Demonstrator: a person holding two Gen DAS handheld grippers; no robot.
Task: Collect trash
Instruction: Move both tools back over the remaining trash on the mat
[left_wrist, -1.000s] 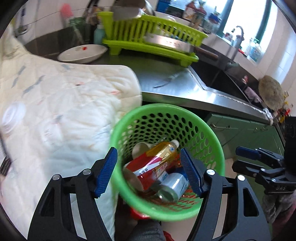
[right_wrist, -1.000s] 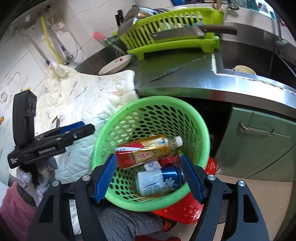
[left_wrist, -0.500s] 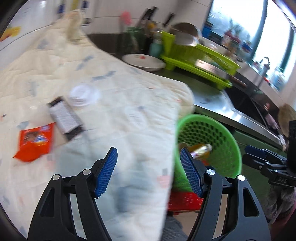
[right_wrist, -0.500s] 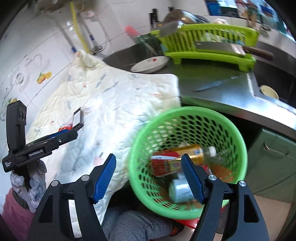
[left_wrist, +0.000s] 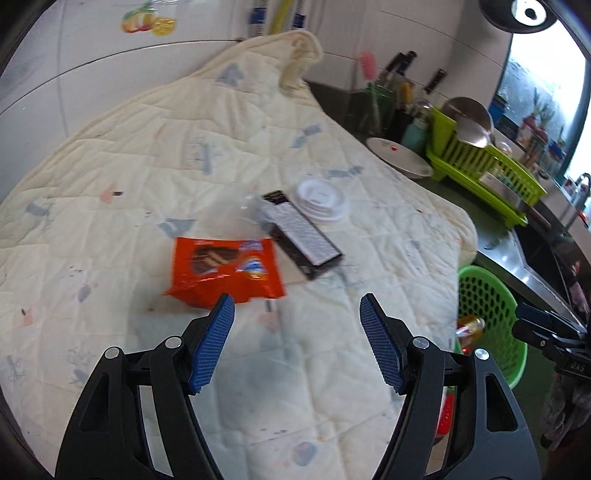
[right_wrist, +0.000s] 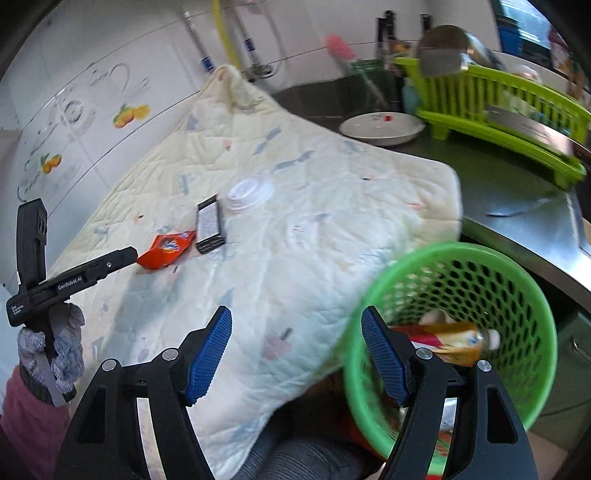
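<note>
Both tongs are spread and empty, and both have swung away from the basket they were looking down into a second ago: the left tongs (left_wrist: 297, 332) now face the quilt-covered desk (left_wrist: 184, 155), the right tongs (right_wrist: 297, 345) hover at its near edge beside the green mesh basket (right_wrist: 517, 295). That reads as one deposit finished and the next pick-up starting, probably by the left. Nearest its blue pads lies the orange snack wrapper (left_wrist: 225, 273), just ahead of the left pad and flat on the quilt. Just beyond it, touching or nearly so, sits a dark rectangular carton (left_wrist: 301, 238) with a printed label, and past that a white plastic cup lid (left_wrist: 322, 199). The basket already holds a yellow-labelled drink bottle (right_wrist: 458, 338) and other items too blurred to name. Nothing blocks the wrapper, though it is thin and lies on soft cloth, so the pads may catch quilt with it. Farther off, on the bare counter, stand a white bowl (left_wrist: 400, 157) and a lime dish rack (left_wrist: 484, 166), well clear of the trash.
</note>
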